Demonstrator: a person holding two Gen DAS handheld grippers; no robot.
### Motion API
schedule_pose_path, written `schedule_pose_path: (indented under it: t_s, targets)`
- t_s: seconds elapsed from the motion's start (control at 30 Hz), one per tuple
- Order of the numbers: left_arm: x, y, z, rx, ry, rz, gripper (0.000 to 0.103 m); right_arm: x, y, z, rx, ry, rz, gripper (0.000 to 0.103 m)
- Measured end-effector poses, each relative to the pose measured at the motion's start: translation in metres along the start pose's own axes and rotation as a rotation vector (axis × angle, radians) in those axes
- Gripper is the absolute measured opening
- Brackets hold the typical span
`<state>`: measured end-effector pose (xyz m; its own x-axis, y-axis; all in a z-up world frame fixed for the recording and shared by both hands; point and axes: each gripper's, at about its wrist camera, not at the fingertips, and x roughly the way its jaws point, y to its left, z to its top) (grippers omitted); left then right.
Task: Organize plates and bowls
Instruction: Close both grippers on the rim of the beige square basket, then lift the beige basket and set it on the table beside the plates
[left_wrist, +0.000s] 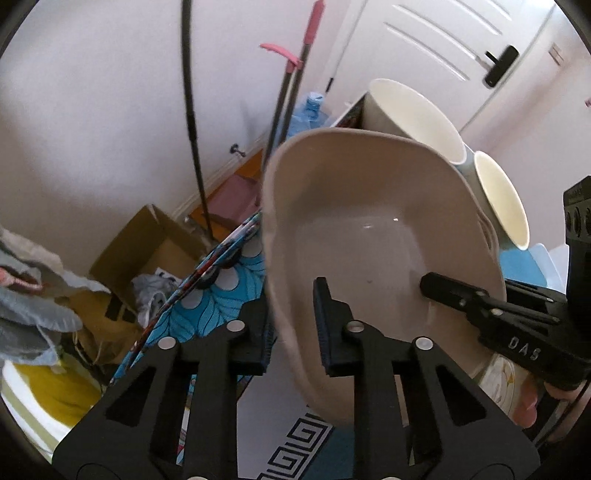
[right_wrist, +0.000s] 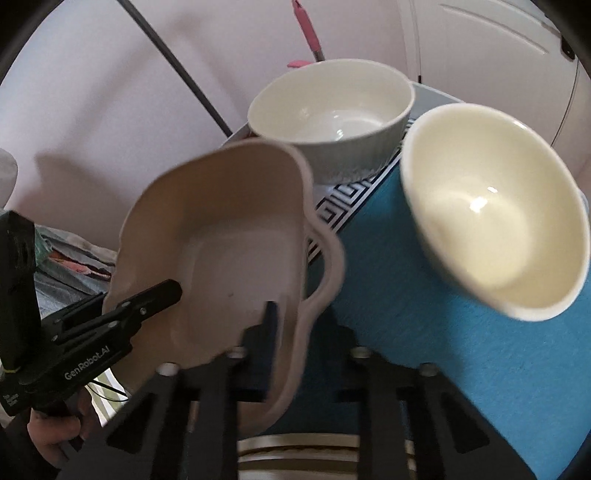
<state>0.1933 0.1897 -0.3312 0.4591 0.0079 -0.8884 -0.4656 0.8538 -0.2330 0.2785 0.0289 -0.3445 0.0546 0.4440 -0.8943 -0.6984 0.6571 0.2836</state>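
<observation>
Left wrist view: left claw (left_wrist: 293, 325) clenched on the near rim of the beige handled dish (left_wrist: 369, 229), rim wall pinched between its pads. Dish fills frame centre, tilted, long axis running lower left to upper right, away from the claw. Right claw (left_wrist: 443, 288) enters from the right edge, one finger reaching over the dish's right rim, the other hidden. Two cream bowls sit upper right behind the dish, ribbed bowl (left_wrist: 413, 118) and smaller bowl (left_wrist: 502, 199).

Right wrist view: right claw (right_wrist: 280, 332) clamped on the dish rim (right_wrist: 229, 236) beside its loop handle, frame centre-low. Left claw (right_wrist: 155, 295) grips the opposite rim at lower left. Both claws equally near, on opposing rims. Blue tabletop (right_wrist: 424, 314) lies right; bowls upper centre and right.
</observation>
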Motion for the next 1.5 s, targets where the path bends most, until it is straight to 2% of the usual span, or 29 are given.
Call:
schedule_pose_path:
  t_s: [0.1, 0.33, 0.47, 0.6, 0.83, 1.03, 1.1, 1.17, 1.3, 1.5]
  targets:
    - [-0.01, -0.008, 0.003, 0.063, -0.031, 0.034, 0.016, -0.004, 0.009, -0.001, -0.017, -0.025, -0.029, 0.011]
    - [-0.049, -0.029, 0.02, 0.187, -0.084, 0.006, 0.016, -0.045, 0.018, -0.013, 0.052, -0.116, -0.043, 0.011]
    - [-0.07, -0.059, 0.025, 0.284, -0.084, -0.061, 0.016, -0.089, 0.013, -0.029, 0.138, -0.187, -0.096, 0.011]
    - [-0.086, -0.109, 0.02, 0.404, -0.079, -0.134, 0.016, -0.134, -0.005, -0.057, 0.232, -0.247, -0.162, 0.012]
    - [-0.102, -0.212, -0.024, 0.609, -0.027, -0.278, 0.017, -0.213, -0.049, -0.138, 0.417, -0.321, -0.291, 0.012]
    - [-0.101, -0.288, -0.086, 0.69, 0.062, -0.357, 0.017, -0.258, -0.096, -0.225, 0.545, -0.318, -0.359, 0.011]
    - [-0.094, -0.31, -0.109, 0.707, 0.103, -0.365, 0.017, -0.269, -0.114, -0.251, 0.571, -0.306, -0.372, 0.011]
    - [-0.084, -0.328, -0.131, 0.715, 0.14, -0.368, 0.017, -0.275, -0.131, -0.264, 0.593, -0.287, -0.382, 0.012]
    - [-0.06, -0.35, -0.163, 0.713, 0.199, -0.356, 0.017, -0.268, -0.158, -0.293, 0.617, -0.251, -0.382, 0.011]
    - [-0.027, -0.368, -0.189, 0.725, 0.221, -0.303, 0.017, -0.246, -0.186, -0.326, 0.638, -0.222, -0.344, 0.011]
